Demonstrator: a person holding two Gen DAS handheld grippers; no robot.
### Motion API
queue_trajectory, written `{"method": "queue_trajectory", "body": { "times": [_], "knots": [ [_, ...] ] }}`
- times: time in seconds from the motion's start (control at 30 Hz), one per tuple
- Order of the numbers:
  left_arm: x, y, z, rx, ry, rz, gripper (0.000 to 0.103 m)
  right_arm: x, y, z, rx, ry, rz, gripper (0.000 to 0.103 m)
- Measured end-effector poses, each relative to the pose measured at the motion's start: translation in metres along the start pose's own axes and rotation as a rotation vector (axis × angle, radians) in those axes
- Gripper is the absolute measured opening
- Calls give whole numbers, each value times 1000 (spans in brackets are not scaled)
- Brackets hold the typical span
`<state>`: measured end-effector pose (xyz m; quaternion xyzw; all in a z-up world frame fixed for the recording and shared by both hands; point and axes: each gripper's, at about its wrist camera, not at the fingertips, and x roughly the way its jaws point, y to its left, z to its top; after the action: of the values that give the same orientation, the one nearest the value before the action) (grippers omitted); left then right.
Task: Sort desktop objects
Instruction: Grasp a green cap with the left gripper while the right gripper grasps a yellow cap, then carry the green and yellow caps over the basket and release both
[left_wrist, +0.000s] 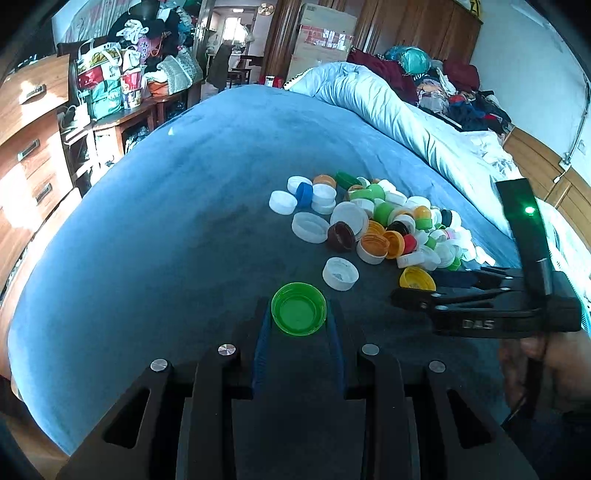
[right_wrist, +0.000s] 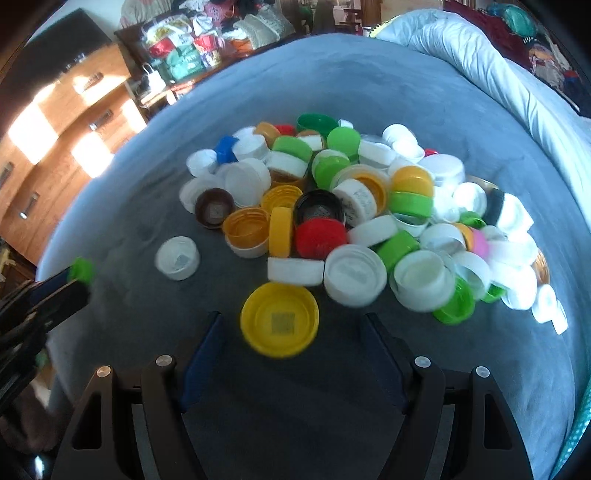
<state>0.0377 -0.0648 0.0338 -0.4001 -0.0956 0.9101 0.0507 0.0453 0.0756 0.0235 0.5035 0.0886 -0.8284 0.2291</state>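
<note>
The green cap (left_wrist: 298, 313) sits open side up between the blue fingers (left_wrist: 263, 332) of the left gripper (left_wrist: 298, 325). The fingers are squeezed tight on its two sides, so the cap is held and can be carried off. It is apart from the big pile of caps (right_wrist: 354, 206), with a lone white cap (left_wrist: 340, 273) between it and the pile. I think it is being taken away to start a green group.

The yellow cap (right_wrist: 279, 319) lies open side up on the blue bed cover (left_wrist: 155, 221), at the near edge of the pile. The right gripper (right_wrist: 291, 354) points down at it. Its fingers (right_wrist: 203, 354) stand wide apart, one on each side, and do not touch the cap yet. I think this cap is the next pick, since it lies free at the edge and is easy to reach.

The pile mixes white, green, orange, red, brown and black caps, many leaning on each other. Most sorting is not yet done. A folded quilt (left_wrist: 369, 96) lies behind the pile.
</note>
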Motion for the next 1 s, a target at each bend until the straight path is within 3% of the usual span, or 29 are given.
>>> {"method": "queue_trajectory", "body": {
  "times": [0.07, 0.13, 0.43, 0.77, 1.0],
  "knots": [
    [1, -2, 0, 6, 5, 1, 25, 0, 3, 1, -19, -8, -19, 68],
    [2, -4, 0, 11, 6, -3, 25, -5, 4, 0, -35, -19, -21, 43],
    [-7, -27, 12, 42, -12, 4, 25, -61, -8, -13, 9, -99, 13, 43],
    [-30, -86, 43, 103, -68, 24, 25, -163, -37, -17, 47, -277, -17, 43],
    [-39, -132, 56, 162, -92, 7, 25, -212, -56, -25, 50, -360, -63, 43]
  ]
}}
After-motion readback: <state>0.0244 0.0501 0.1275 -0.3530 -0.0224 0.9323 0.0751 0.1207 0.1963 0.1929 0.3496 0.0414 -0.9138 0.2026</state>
